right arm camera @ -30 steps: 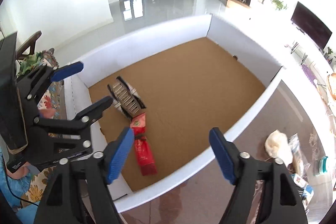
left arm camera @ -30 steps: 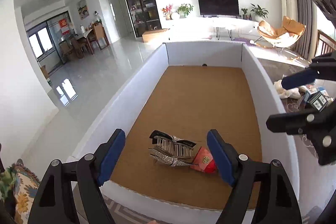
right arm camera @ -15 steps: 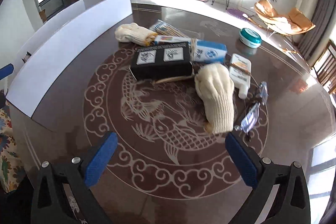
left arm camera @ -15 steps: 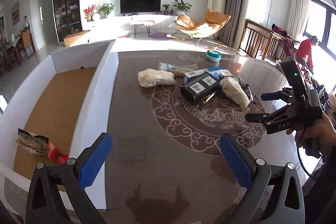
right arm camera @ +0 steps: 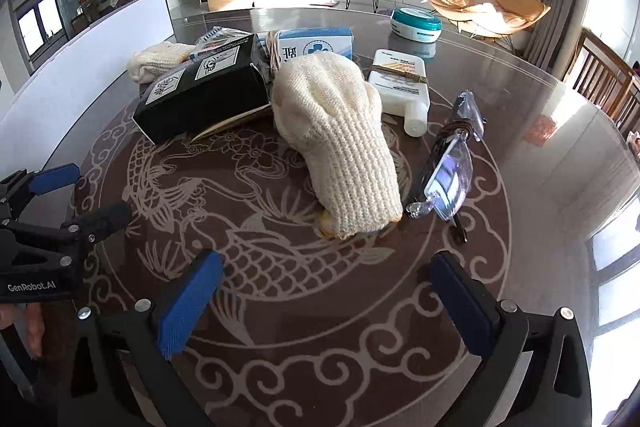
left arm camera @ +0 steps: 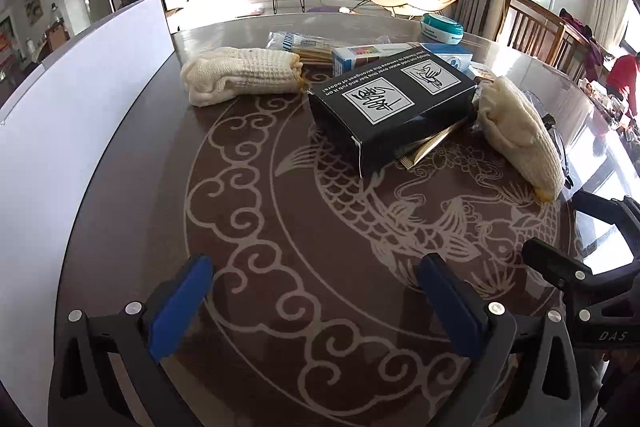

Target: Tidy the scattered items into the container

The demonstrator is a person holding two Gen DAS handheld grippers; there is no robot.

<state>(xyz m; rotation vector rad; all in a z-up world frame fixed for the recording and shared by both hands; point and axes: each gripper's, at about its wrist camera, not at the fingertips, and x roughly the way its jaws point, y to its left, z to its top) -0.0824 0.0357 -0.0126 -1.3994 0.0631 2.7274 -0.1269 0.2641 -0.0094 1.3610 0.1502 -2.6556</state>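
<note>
At the far left stands the white wall of the container [left arm camera: 80,99], set on the edge of the dark round table [left arm camera: 320,307] with its pale fish pattern; its inside is hidden from here. My left gripper [left arm camera: 316,299] hangs over bare tabletop, jaws spread wide with nothing between the blue pads; my right gripper [right arm camera: 324,291] is likewise fully released and empty, aimed down at the pile. Just right of the container wall lies a cream knitted glove [left arm camera: 240,75], rolled up; behind it is a clear packet of thin sticks [left arm camera: 304,47]; next comes a black box [left arm camera: 396,107] with white printed squares, tilted up on a flat gold-edged packet [left arm camera: 428,147] beneath it; behind the black box are two blue and white cartons [right arm camera: 316,45], touching it. A second cream glove [right arm camera: 340,143] lies right of the black box, touching it, cuff toward me, directly ahead of my right jaws; behind it and to the right, a white bottle [right arm camera: 400,95] lies flat with its cap toward me; right of the glove, clear safety glasses [right arm camera: 448,171] stand on edge, just beside the cuff; a round teal and white tub [right arm camera: 416,25] sits well back near the table's far rim.
</note>
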